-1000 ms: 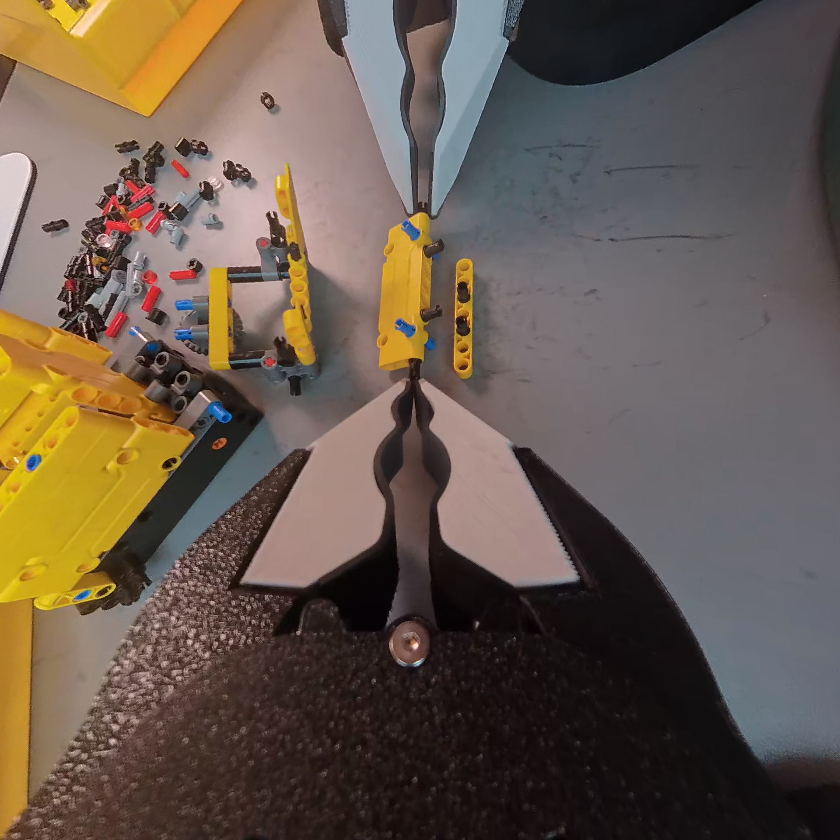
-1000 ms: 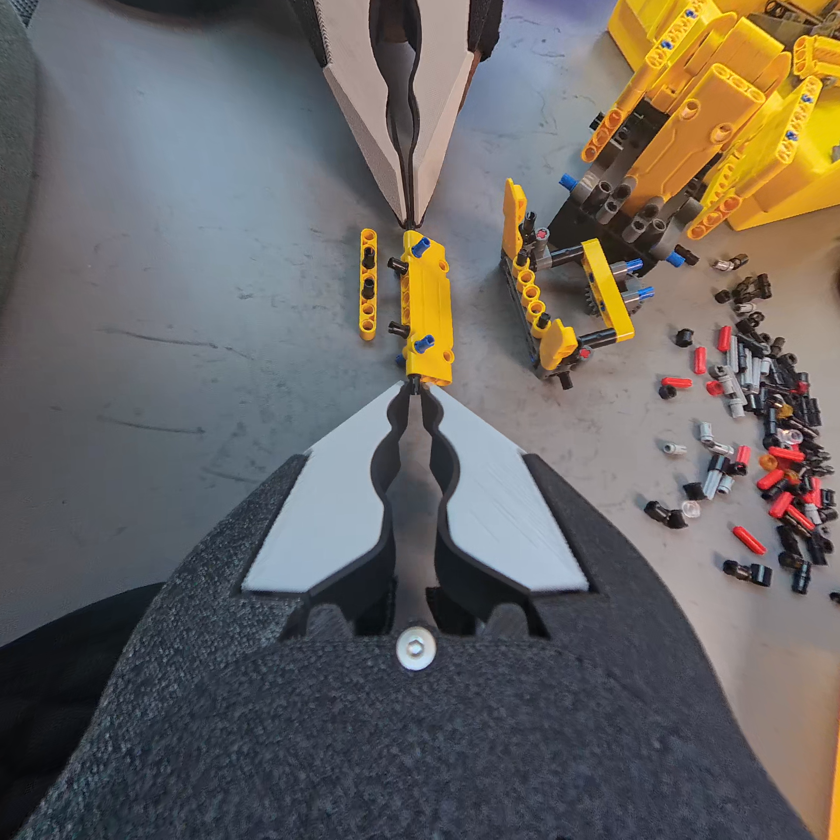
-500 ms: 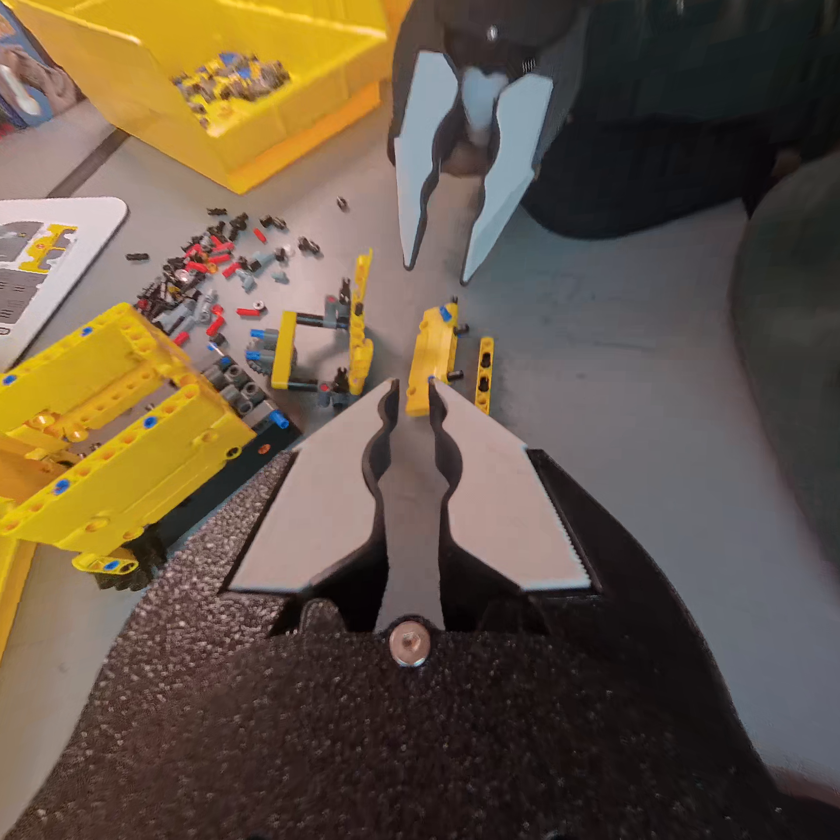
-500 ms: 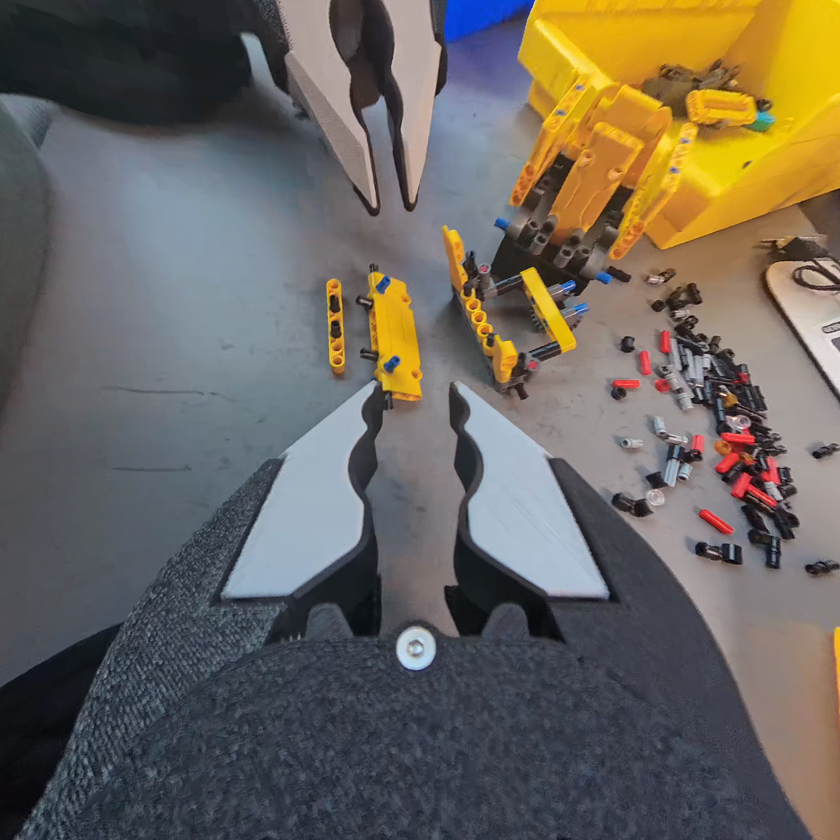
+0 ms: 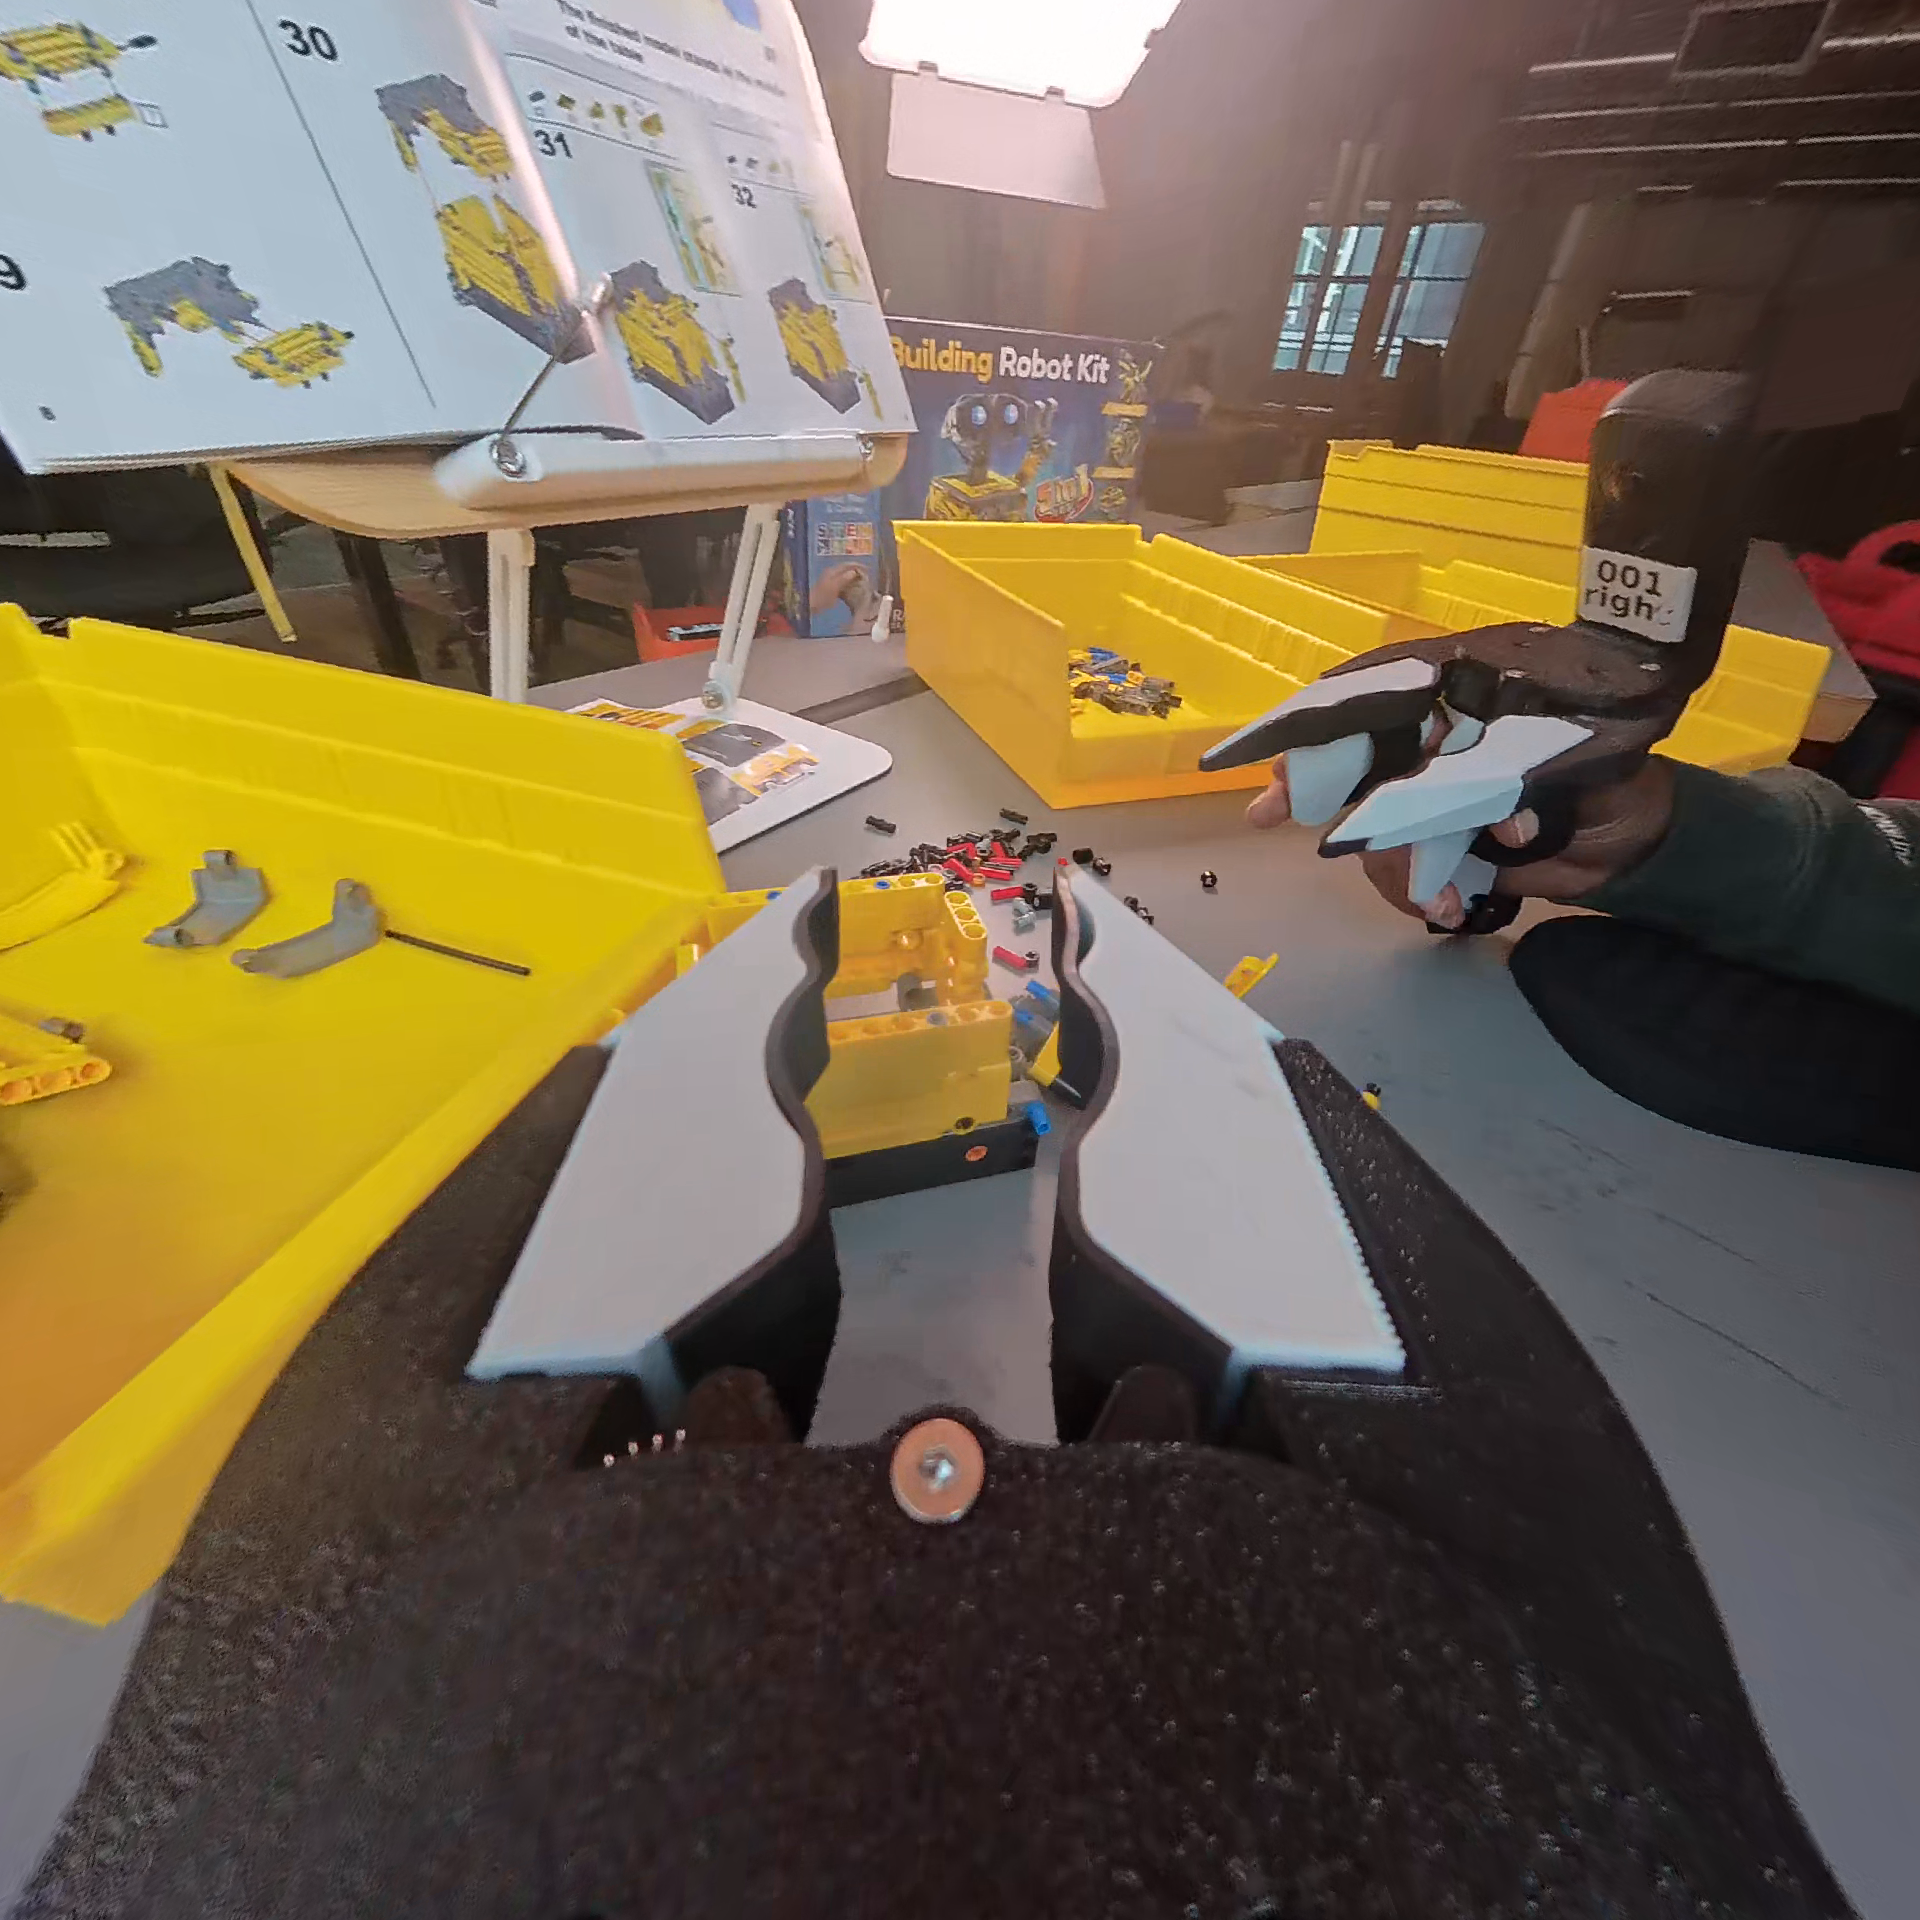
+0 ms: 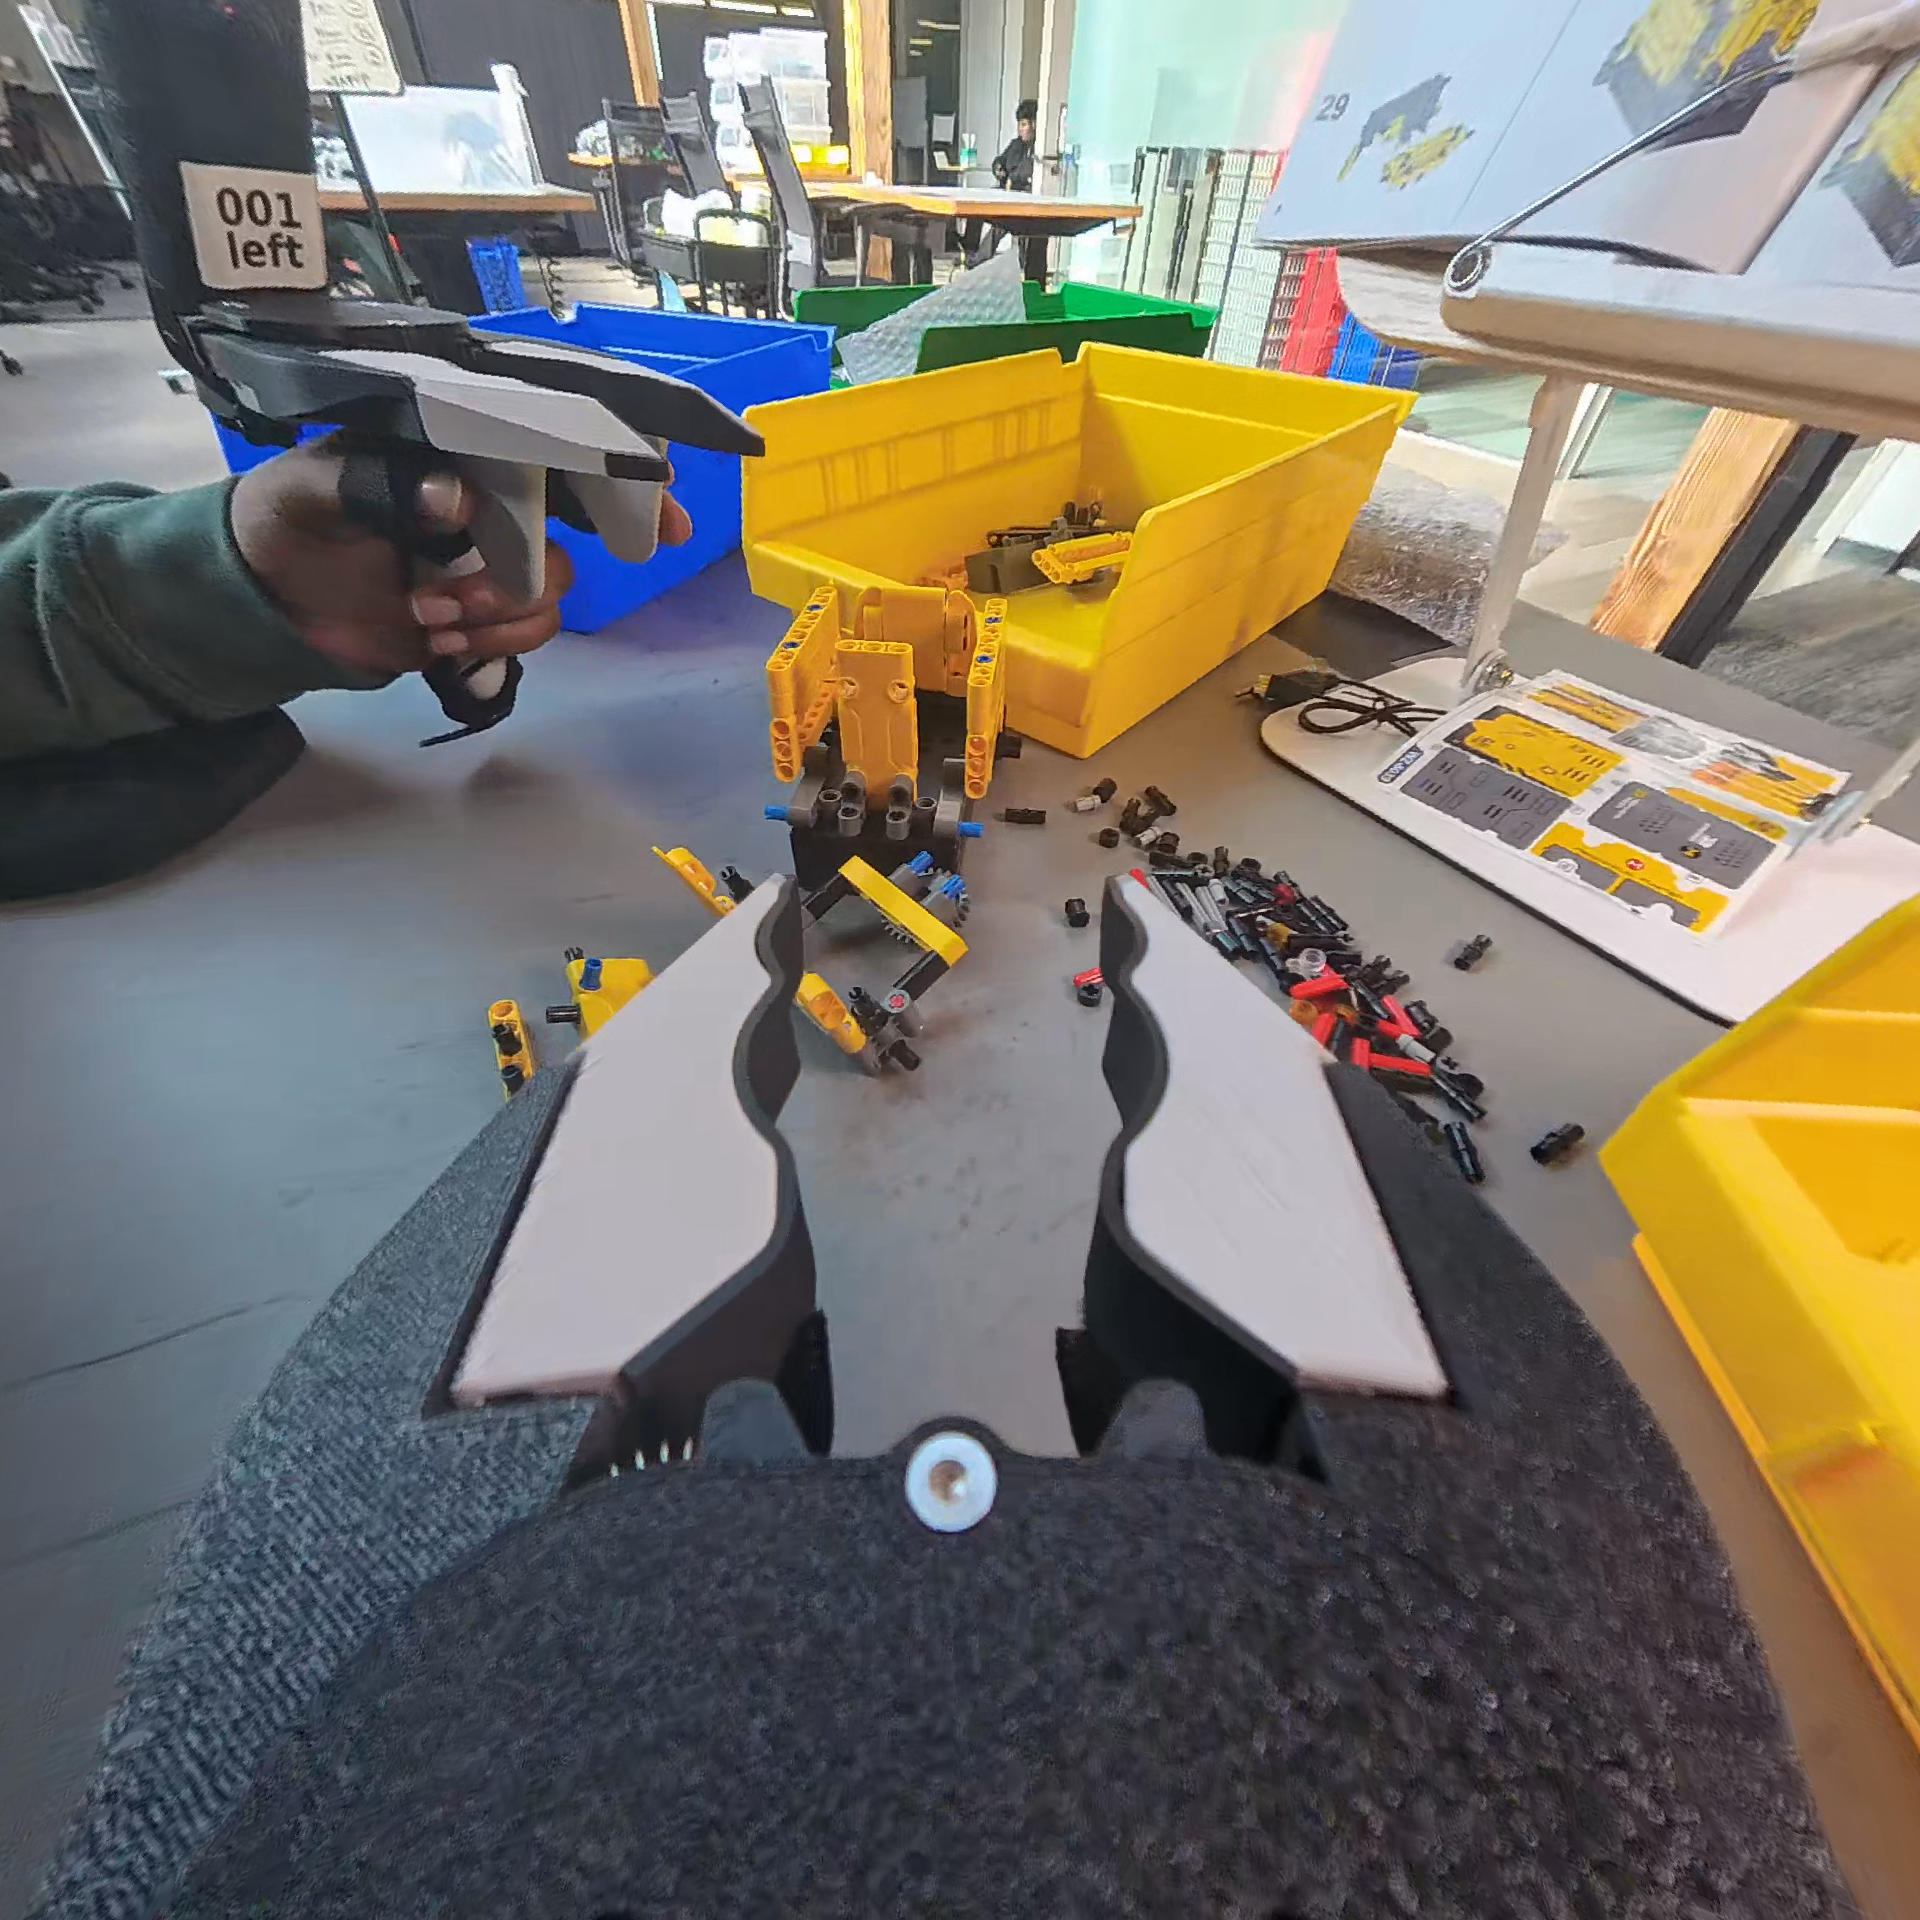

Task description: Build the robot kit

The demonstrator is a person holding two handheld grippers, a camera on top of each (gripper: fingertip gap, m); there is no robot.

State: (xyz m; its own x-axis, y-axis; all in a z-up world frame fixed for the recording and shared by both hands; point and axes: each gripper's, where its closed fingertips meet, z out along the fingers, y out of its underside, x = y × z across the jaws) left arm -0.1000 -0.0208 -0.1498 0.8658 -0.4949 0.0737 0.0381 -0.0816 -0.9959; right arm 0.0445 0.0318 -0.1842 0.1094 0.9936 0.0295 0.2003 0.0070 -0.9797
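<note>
My left gripper (image 5: 945, 894) is open and empty, lifted above the grey table, with the large yellow and black brick assembly (image 5: 914, 1029) seen between its fingers. My right gripper (image 6: 951, 899) is open and empty, above a small yellow frame with a gear (image 6: 899, 930). The yellow panel piece (image 6: 603, 987) and the short yellow beam (image 6: 509, 1039) lie on the table left of my right gripper, partly hidden by its left finger. The large assembly (image 6: 883, 717) stands farther off. Each gripper shows in the other's view, the right one (image 5: 1382, 769) and the left one (image 6: 665, 447), each held in a hand.
A pile of small red, black and grey pins (image 6: 1309, 977) lies on the table to the right. Yellow bins (image 5: 312, 935) (image 6: 1091, 499) (image 6: 1808, 1195) stand around. An instruction booklet on a stand (image 5: 436, 229) and a sticker sheet (image 6: 1600, 800) are at the back.
Both grippers let go of the yellow panel piece, opened, and rose and tilted up away from the table. The panel piece stays on the table beside the short beam.
</note>
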